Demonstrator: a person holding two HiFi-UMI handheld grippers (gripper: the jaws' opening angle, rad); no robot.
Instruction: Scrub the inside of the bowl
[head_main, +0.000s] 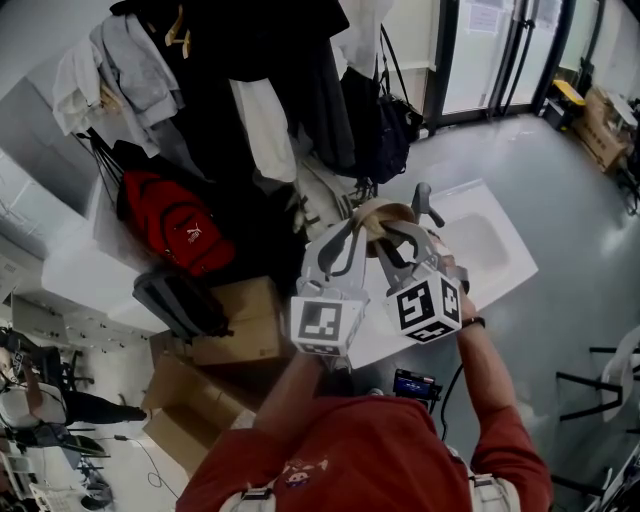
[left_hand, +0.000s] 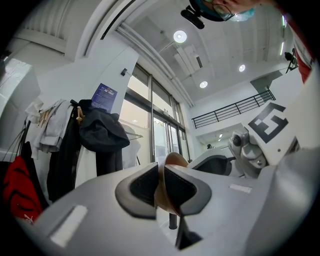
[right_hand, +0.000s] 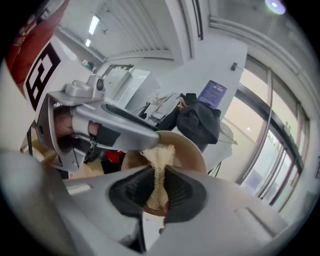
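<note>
Pinching the likely light, stiff bowl (right_hand: 192, 150) by its rim, the left gripper (left_hand: 161, 187) faced the right gripper (right_hand: 159, 187), which clenched a soft cloth (right_hand: 159, 152)

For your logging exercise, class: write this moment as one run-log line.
left tongs: shut on bowl rim | right tongs: shut on cloth | cloth: against bowl's inside | bowl: held aloft
</note>
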